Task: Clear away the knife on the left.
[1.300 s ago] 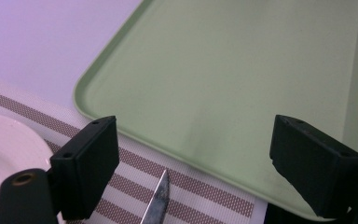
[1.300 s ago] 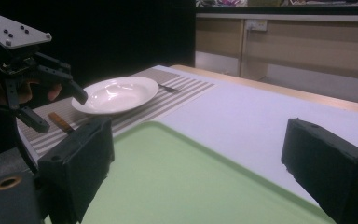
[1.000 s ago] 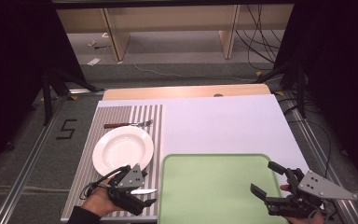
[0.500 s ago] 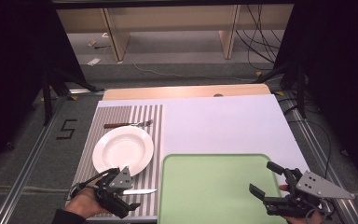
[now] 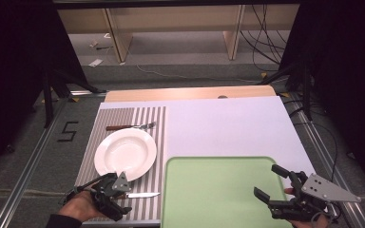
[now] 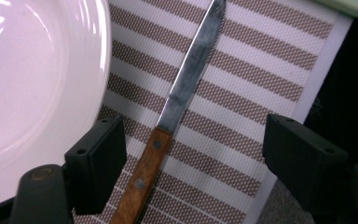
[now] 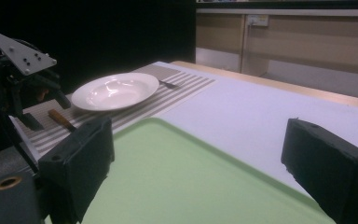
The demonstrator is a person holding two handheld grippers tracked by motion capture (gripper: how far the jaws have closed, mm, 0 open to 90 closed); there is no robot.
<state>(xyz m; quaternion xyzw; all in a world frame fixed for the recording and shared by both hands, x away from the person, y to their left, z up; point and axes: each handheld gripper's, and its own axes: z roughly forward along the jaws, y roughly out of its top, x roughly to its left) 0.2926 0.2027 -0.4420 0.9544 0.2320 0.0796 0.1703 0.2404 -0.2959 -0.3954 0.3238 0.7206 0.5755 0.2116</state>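
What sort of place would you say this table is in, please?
Probably a lab mock-up of a dining table: a striped placemat with plate and knife, a number 5 taped on the floor.

We take the white plate [image 5: 125, 153] on the striped mat [image 5: 123, 161] as our landmark. Beyond it lies a fork [image 5: 131, 127]; nearer us a knife [image 5: 140, 194], with the left gripper [image 5: 108, 194] open beside its handle. To the plate's right sits a green tray [image 5: 216, 190], the right gripper [image 5: 272, 183] open over its corner.

On the table lie one white plate [image 5: 125, 154], one knife [image 5: 141, 194], one fork [image 5: 132, 126], one striped placemat [image 5: 149, 118] and one green tray [image 5: 214, 190], with two grippers, left [image 5: 108, 191] and right [image 5: 272, 184].
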